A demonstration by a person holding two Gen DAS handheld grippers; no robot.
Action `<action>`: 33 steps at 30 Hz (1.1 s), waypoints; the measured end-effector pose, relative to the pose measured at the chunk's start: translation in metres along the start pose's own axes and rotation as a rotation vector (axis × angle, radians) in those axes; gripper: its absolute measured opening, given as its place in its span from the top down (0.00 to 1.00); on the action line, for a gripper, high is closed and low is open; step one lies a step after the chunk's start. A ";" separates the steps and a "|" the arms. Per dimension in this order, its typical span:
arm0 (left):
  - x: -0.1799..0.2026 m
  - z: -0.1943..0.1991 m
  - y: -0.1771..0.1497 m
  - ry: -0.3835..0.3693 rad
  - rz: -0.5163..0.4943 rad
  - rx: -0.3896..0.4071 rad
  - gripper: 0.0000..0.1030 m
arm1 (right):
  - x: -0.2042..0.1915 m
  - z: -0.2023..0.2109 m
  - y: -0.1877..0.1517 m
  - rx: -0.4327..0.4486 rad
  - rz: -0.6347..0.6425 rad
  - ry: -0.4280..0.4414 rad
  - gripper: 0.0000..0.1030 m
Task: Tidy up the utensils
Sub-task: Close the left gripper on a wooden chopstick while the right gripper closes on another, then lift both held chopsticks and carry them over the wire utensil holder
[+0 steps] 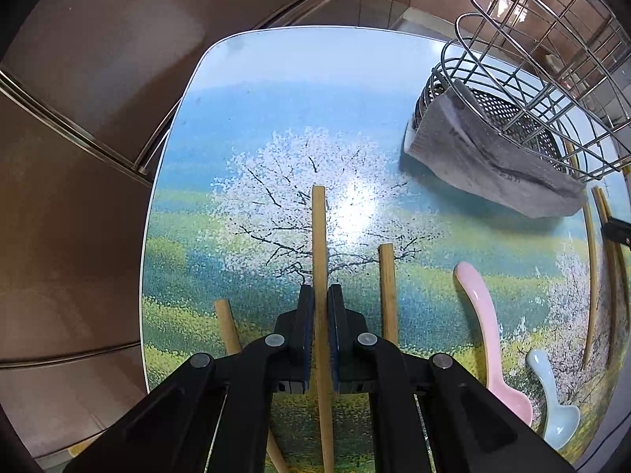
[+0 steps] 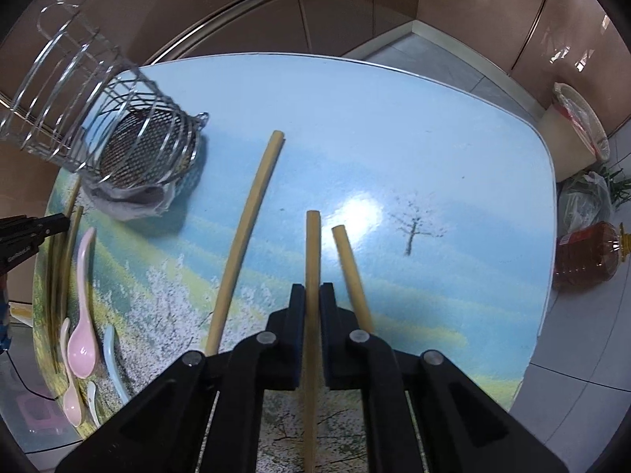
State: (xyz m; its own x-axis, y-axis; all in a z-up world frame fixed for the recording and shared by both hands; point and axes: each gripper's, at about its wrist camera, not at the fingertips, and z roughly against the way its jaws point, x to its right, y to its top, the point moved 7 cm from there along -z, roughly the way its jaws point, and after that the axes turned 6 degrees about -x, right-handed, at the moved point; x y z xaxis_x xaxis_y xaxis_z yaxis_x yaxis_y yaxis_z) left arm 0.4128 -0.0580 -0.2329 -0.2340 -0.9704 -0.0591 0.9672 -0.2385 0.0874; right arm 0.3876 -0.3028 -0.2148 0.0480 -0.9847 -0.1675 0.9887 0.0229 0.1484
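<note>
My left gripper [image 1: 320, 289] is shut on a bamboo chopstick [image 1: 318, 236] that points forward over the table. Two more chopsticks [image 1: 387, 287] lie beside it. My right gripper [image 2: 311, 289] is shut on another bamboo chopstick [image 2: 312, 248], with loose chopsticks [image 2: 248, 232] on either side. A wire utensil holder [image 1: 524, 90] lies tipped on a grey cloth [image 1: 485, 157]; it also shows in the right wrist view [image 2: 134, 142]. A pink spoon [image 1: 489, 335] and a pale blue spoon [image 1: 552, 398] lie on the table.
The table top [image 1: 276, 98] has a printed landscape with a blossoming tree. Several spoons [image 2: 81, 323] and chopsticks [image 2: 59, 260] lie at its left edge in the right wrist view. An oil bottle [image 2: 587, 256], bags [image 2: 583, 197] and a bin [image 2: 579, 122] stand on the floor.
</note>
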 end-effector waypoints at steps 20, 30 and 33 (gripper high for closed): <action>-0.009 0.035 -0.044 -0.124 0.087 0.158 0.94 | -0.029 0.102 -0.037 0.256 0.006 0.086 0.94; -0.028 0.149 -0.078 -0.170 0.122 0.443 0.94 | -0.065 0.167 -0.055 0.434 0.062 0.077 0.94; -0.029 0.191 -0.077 -0.208 0.124 0.557 0.94 | -0.078 0.192 -0.053 0.506 0.091 0.076 0.94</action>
State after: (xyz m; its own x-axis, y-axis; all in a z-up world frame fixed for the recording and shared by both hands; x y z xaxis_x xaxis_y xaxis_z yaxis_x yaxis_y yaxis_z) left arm 0.3265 -0.0191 -0.0477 -0.1915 -0.9657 0.1752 0.8043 -0.0521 0.5920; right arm 0.3038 -0.2601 -0.0225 0.1592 -0.9668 -0.2001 0.7884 0.0025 0.6152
